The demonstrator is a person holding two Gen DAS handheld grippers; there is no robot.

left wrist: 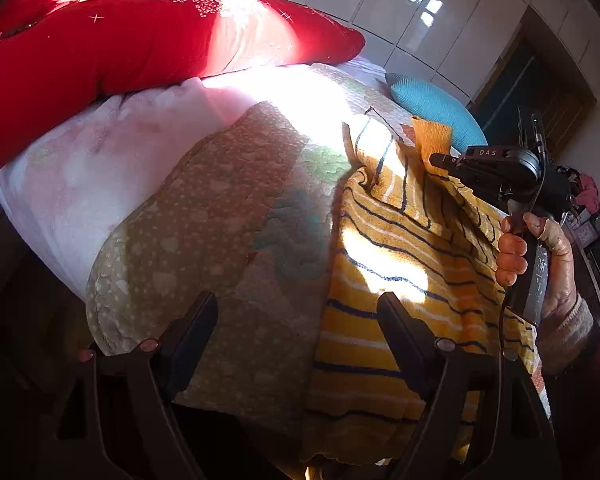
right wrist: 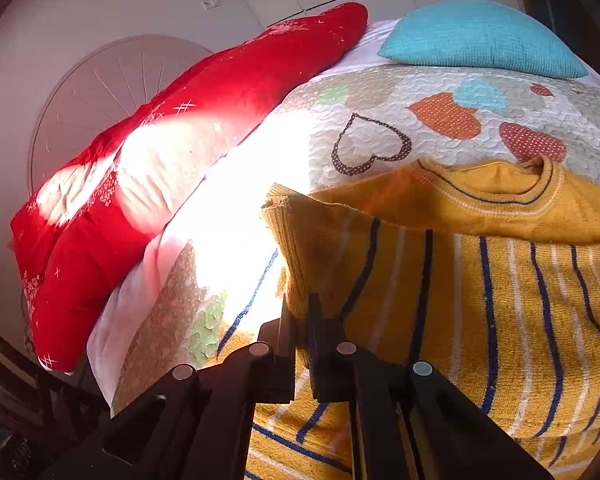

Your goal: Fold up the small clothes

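A small yellow knit sweater [left wrist: 400,264] with navy and white stripes lies on a quilted bedspread [left wrist: 220,220]. My left gripper [left wrist: 300,304] is open and empty, low over the sweater's left edge. My right gripper [right wrist: 300,312] is shut on the sweater's sleeve cuff [right wrist: 288,220] and holds the sleeve lifted over the sweater body [right wrist: 520,320]. The collar [right wrist: 540,184] lies at the far side. The right gripper also shows in the left wrist view [left wrist: 440,160], pinching the cuff [left wrist: 432,140].
A red quilt [left wrist: 120,40] is heaped along the bed's far left; it also shows in the right wrist view [right wrist: 140,200]. A blue cushion [right wrist: 480,36] lies beyond the sweater. White wardrobe doors [left wrist: 420,12] stand behind. Bright sun patches fall across the bedspread [right wrist: 380,120].
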